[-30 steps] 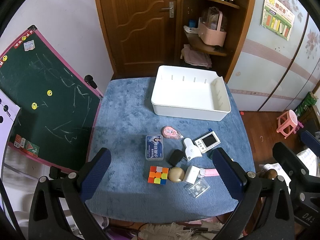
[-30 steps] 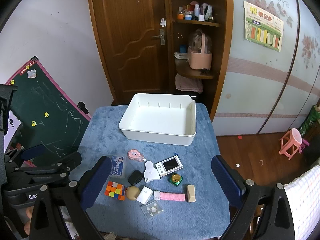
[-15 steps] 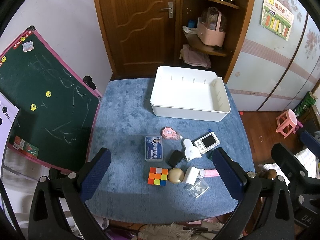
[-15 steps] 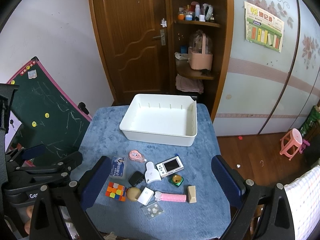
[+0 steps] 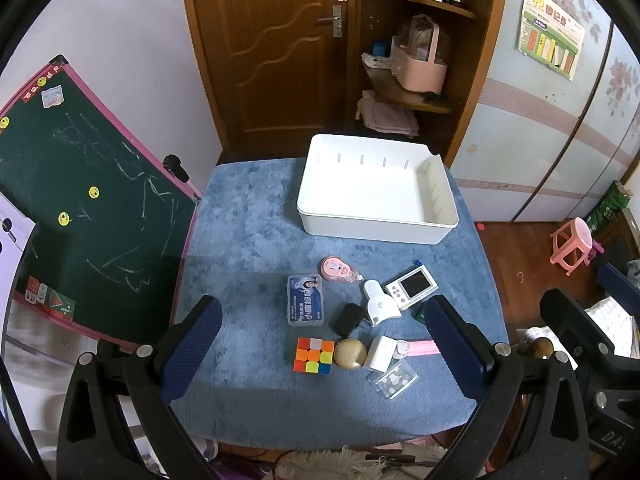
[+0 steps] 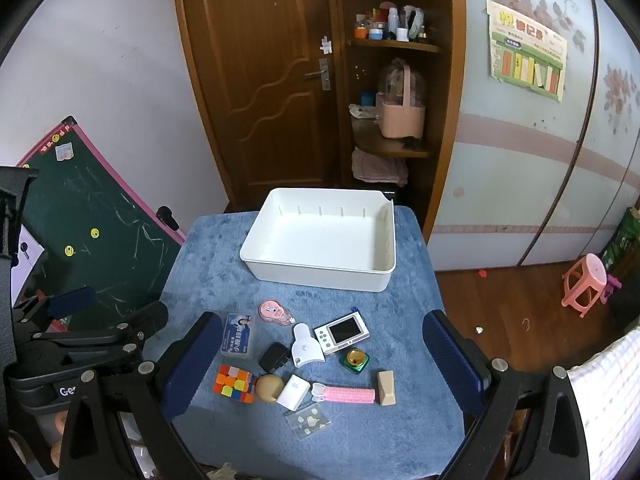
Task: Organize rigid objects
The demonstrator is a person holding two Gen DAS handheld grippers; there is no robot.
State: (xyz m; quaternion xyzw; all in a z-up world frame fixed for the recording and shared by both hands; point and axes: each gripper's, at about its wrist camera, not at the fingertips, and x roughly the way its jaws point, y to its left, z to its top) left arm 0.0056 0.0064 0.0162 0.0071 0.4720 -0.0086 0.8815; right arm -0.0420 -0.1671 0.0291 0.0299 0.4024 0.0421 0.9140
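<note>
Still hovering, nothing on my blue-clothed table (image 5: 248, 240) moved; both jaws spread.
My left gripper (image 5: 322, 342) hides the green-and-gold trinket (image 6: 355, 359); right gripper (image 6: 324, 364) empty.

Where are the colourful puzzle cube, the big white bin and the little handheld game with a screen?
Puzzle cube (image 5: 314, 356): left wrist view, middle of its top face.
White bin (image 5: 372, 232): left wrist view, near outer wall.
Handheld game (image 6: 342, 332): right wrist view, on its screen.

A lived-in home bedroom or child's room: a wooden door (image 6: 276, 80), corner shelves (image 6: 394, 44) crowded with bottles, a wardrobe (image 6: 532, 152) with flower decals, a chalkboard (image 5: 80, 200), and a pink toy stool (image 6: 586, 284) on wood flooring.
</note>
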